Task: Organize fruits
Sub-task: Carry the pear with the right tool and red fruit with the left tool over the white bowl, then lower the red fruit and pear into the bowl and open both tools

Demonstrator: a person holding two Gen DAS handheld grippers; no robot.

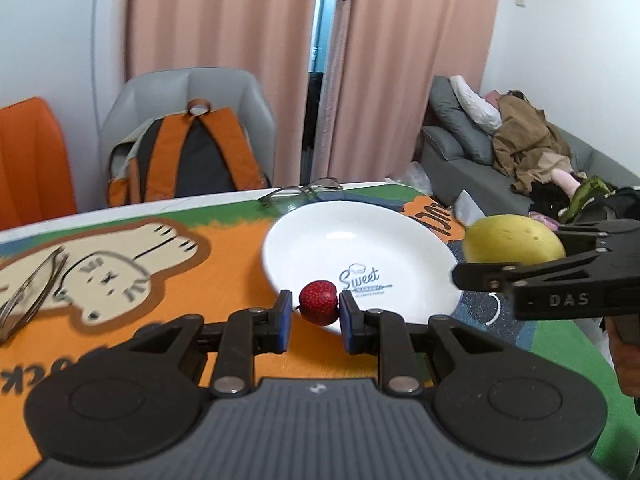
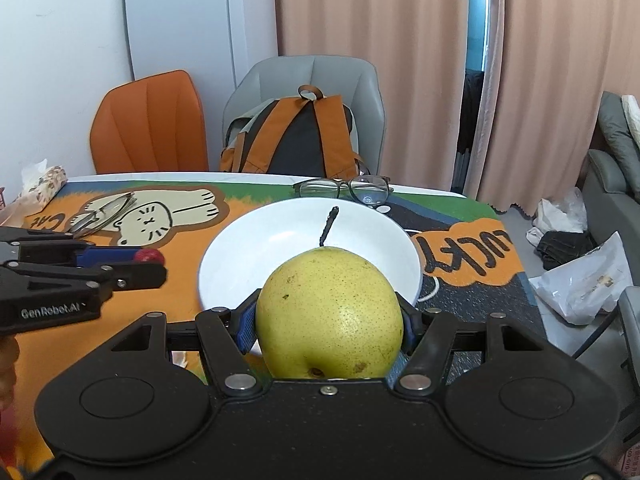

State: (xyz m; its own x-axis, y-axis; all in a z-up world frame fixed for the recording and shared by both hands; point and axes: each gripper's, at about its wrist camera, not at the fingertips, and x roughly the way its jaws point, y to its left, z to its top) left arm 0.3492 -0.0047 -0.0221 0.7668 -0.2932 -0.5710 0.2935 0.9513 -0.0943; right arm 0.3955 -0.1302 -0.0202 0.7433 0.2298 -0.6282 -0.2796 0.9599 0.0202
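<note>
The left gripper (image 1: 316,307) is clamped on a small round red fruit (image 1: 319,302) at the near rim of the empty round white ceramic plate (image 1: 304,240). The right gripper (image 2: 328,324) is closed around a large yellow-green pear (image 2: 329,312), stem pointing away, over the plate's near edge.

- The left wrist view sits just behind the left gripper (image 1: 316,307), angled down across the table (image 1: 224,264), close to the white plate (image 1: 400,240) at frame centre.
- The right wrist view looks along the right gripper (image 2: 330,320), tilted down, plate (image 2: 248,256) just ahead.
- Both face the pink curtain (image 1: 224,12) and grey chair (image 1: 192,84).
- Each catches the other gripper at a side edge.
</note>
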